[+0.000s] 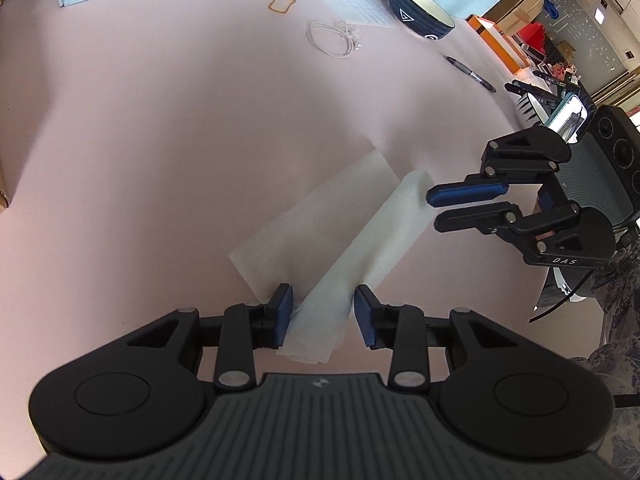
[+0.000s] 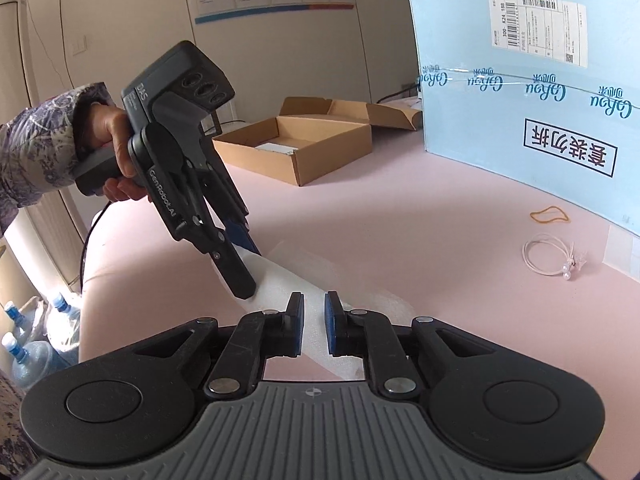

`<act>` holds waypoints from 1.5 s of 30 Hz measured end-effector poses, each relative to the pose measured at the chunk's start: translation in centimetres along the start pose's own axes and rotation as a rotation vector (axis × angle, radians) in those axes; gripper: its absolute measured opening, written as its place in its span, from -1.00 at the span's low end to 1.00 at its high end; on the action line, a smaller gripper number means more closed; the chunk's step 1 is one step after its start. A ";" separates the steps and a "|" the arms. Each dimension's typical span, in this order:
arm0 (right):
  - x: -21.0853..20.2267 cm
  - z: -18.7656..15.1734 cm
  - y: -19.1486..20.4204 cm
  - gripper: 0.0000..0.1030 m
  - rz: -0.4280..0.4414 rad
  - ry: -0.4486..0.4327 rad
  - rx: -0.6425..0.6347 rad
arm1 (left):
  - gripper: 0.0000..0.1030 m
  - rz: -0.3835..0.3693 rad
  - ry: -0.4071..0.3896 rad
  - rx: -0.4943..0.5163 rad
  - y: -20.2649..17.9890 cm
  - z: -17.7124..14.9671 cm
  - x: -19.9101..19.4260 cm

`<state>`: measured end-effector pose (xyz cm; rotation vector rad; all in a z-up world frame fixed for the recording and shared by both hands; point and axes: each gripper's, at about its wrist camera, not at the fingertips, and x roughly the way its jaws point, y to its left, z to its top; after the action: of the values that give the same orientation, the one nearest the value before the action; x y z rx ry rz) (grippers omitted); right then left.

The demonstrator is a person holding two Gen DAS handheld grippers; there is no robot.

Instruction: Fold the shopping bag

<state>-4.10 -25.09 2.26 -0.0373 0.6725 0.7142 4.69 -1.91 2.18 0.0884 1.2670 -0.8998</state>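
Note:
The white shopping bag (image 1: 340,240) lies on the pink table as a narrow strip, one half doubled over the other. My left gripper (image 1: 324,312) is open, its blue pads on either side of the near end of the upper fold. My right gripper (image 1: 434,210) hovers at the far end of that fold with a narrow gap between its fingers, holding nothing. In the right wrist view the bag (image 2: 280,280) runs between my right gripper's (image 2: 314,322) pads, and the left gripper (image 2: 244,268) presses down at its end.
A dark bowl (image 1: 424,12), a black pen (image 1: 470,73), a white cord (image 1: 334,36) and a rubber band (image 1: 282,2) lie at the far side. A blue carton (image 2: 528,92) and an open cardboard box (image 2: 296,144) stand on the table.

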 end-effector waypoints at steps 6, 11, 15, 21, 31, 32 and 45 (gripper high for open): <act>0.7 -1.5 -0.9 -0.85 -0.046 0.015 0.065 | -0.22 0.007 -0.032 0.023 -0.5 -0.7 -0.2; 0.7 -2.1 -0.1 -0.85 -0.080 -0.008 0.029 | 0.05 0.104 -0.206 0.016 -1.5 -3.2 -1.9; 0.8 -2.0 -0.3 -0.85 -0.074 -0.015 0.038 | 0.05 0.149 -0.428 -0.039 -1.9 -6.7 -5.9; 1.2 -1.7 -0.3 -0.85 -0.070 -0.025 0.047 | -0.22 0.095 -0.603 -0.005 -4.9 -8.8 -7.6; 1.4 -1.5 0.0 -0.84 -0.083 -0.030 0.032 | -0.78 0.121 -0.478 -0.004 -4.3 -5.8 -0.2; 1.4 -1.5 0.0 -0.84 -0.082 -0.030 0.032 | -0.80 0.141 -0.473 -0.019 -3.7 -5.7 0.0; 1.3 -1.6 0.9 -0.79 -0.107 -0.028 -0.017 | -0.96 -0.017 -0.431 -0.151 0.6 -5.5 0.4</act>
<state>-4.84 -24.03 0.45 -0.0779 0.6332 0.6167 0.75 1.15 -0.28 -0.2256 0.9286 -0.7828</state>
